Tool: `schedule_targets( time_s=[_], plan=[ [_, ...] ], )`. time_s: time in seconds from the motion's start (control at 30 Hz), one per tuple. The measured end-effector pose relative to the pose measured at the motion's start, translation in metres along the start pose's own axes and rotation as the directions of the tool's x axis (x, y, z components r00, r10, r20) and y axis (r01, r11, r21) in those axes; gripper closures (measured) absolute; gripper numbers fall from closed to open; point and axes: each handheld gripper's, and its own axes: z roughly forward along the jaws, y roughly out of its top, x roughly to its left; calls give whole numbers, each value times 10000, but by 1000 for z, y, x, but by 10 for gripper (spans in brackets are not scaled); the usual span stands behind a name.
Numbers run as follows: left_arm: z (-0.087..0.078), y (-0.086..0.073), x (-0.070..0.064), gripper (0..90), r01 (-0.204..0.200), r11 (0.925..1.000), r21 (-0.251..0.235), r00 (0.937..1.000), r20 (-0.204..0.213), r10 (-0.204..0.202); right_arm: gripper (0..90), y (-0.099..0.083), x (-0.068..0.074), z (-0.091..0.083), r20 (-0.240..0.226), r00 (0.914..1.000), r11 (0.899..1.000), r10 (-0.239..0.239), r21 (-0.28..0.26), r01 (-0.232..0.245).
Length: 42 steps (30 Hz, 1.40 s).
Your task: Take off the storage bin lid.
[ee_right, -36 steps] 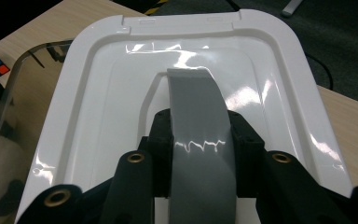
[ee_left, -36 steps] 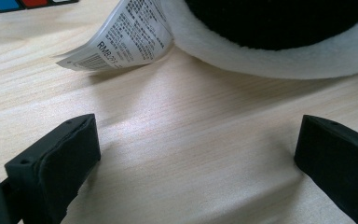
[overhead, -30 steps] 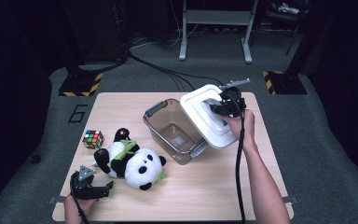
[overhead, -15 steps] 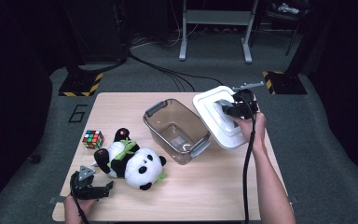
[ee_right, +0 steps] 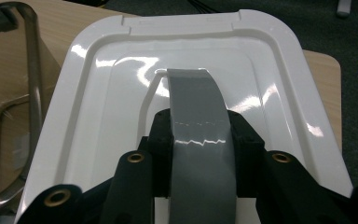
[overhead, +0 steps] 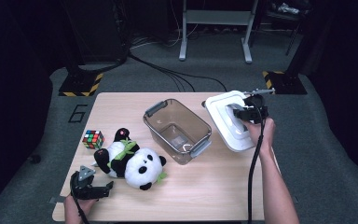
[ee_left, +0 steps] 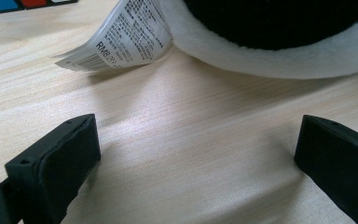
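Your right claw is clamped on the grey handle of the white lid, which sits tilted at the far right edge of the worktop, just beside the clear bin. Your left claw rests at the near left corner with its jaws spread wide and nothing between them, close to the plush panda. A puzzle cube lies beyond the panda.

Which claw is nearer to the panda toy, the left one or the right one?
Left. The left claw lies open on the table just beside the panda toy, at its lower left. The right claw is far across the table, shut on the white lid's grey handle.
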Motion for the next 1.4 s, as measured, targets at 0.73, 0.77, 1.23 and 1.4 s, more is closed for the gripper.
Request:
schedule_targets(
  time_s=[0.73,0.77,1.23,1.4],
  plan=[
    [-2,1,1,1,-77,9998,188,9999,75,75,664,-46,-26,52,721,9873,9872,1416,640,-1462],
    [-1,1,1,1,-68,9999,145,10000,56,67,665,-48,-27,53,721,9872,9871,1419,645,-1466],
    [-1,0,0,1,-55,9999,89,10000,26,55,664,-75,-34,75,1244,9669,9693,2226,783,-2332],
    [-1,0,0,1,-51,9999,88,10000,28,51,664,-80,-36,79,1472,9561,9614,2535,712,-2658]
  ],
)
